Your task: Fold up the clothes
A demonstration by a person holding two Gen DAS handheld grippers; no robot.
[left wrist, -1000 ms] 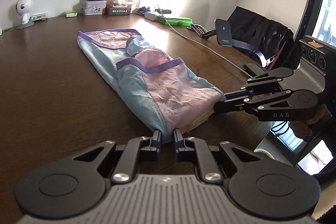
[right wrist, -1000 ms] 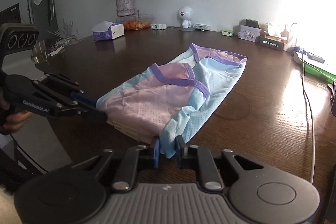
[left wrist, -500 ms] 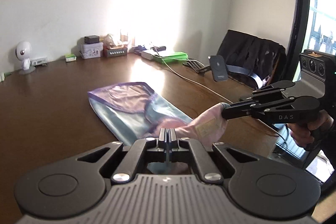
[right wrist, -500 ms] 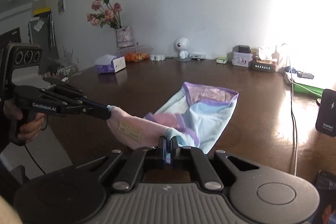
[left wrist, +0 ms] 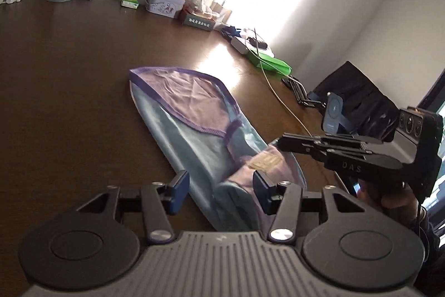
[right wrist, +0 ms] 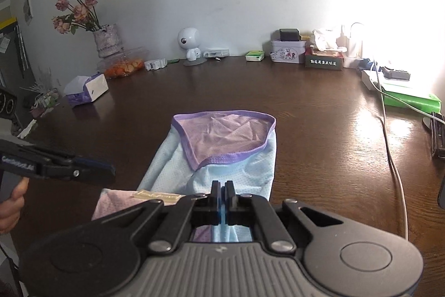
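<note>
A light blue and pink garment (left wrist: pixel 194 130) with purple trim lies flat on the dark wooden table (left wrist: pixel 69 102); its near end is folded back over itself, with a label showing. My left gripper (left wrist: pixel 219 180) stands open just above that folded end, one finger on each side, gripping nothing. My right gripper (right wrist: pixel 223 187) is shut on the blue edge of the garment (right wrist: pixel 222 146). In the left wrist view the right gripper (left wrist: pixel 281 142) pinches the fold from the right. The left gripper (right wrist: pixel 109 171) shows side-on at the left of the right wrist view.
Along the far edge stand a white robot figure (right wrist: pixel 190 42), tins and boxes (right wrist: pixel 286 52), a flower vase (right wrist: pixel 107 42) and a tissue box (right wrist: pixel 86 89). A white cable (right wrist: pixel 389 144), a green folder (right wrist: pixel 408 99), a phone stand (left wrist: pixel 333 113) and a black chair (left wrist: pixel 361 99) are on the right.
Both grippers carried the garment's near end up and forward, then down onto the rest. The left gripper has opened and let go; the right stays shut.
</note>
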